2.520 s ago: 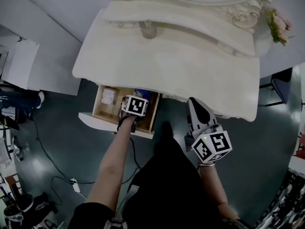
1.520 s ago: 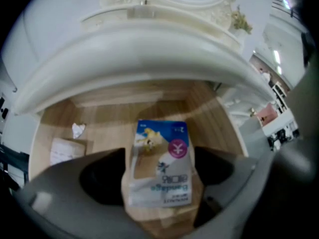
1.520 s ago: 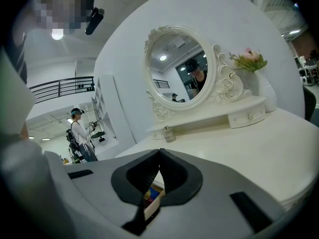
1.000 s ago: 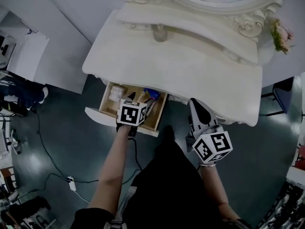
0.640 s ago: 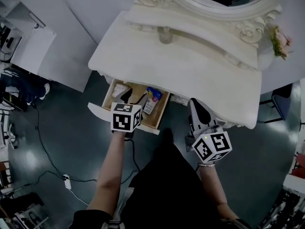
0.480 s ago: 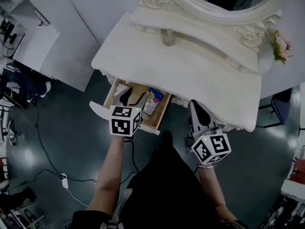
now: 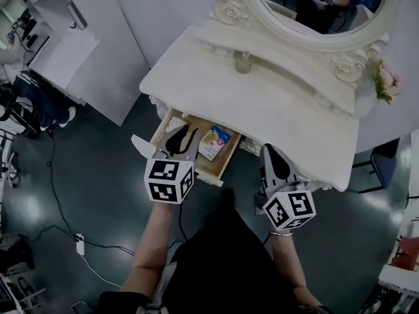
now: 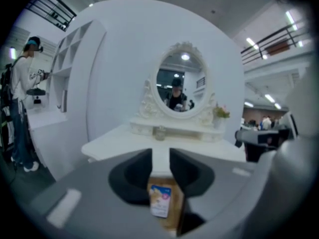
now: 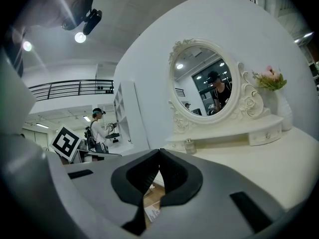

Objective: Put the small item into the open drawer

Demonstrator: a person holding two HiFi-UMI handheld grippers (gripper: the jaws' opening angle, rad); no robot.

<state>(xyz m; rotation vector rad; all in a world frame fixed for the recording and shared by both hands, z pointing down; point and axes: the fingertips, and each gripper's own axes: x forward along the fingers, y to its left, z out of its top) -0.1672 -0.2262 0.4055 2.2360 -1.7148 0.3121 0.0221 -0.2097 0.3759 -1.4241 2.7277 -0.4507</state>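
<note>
The small blue-and-white packet (image 7: 215,141) lies flat inside the open wooden drawer (image 7: 226,164) of the white dressing table (image 7: 275,106). My left gripper (image 7: 185,135) hovers over the drawer's front left, pulled back from the packet. Its jaws are closing, with a narrow gap and nothing between them. In the left gripper view, the packet (image 8: 160,201) shows through that gap, below the left gripper (image 8: 160,156). My right gripper (image 7: 272,154) is shut and empty in front of the table's edge, right of the drawer. The right gripper (image 9: 159,152) has its tips touching.
A small glass jar (image 7: 243,62) stands on the table's back ledge under the oval mirror (image 7: 314,5). Pink flowers (image 7: 383,80) are at the far right. A white card (image 7: 171,124) lies at the drawer's left. A white shelf unit (image 7: 65,51) and floor cables (image 7: 65,221) are on the left.
My left gripper has drawn back out of the drawer toward me and its jaws have narrowed. The packet stays in the drawer. The right gripper has barely moved.
</note>
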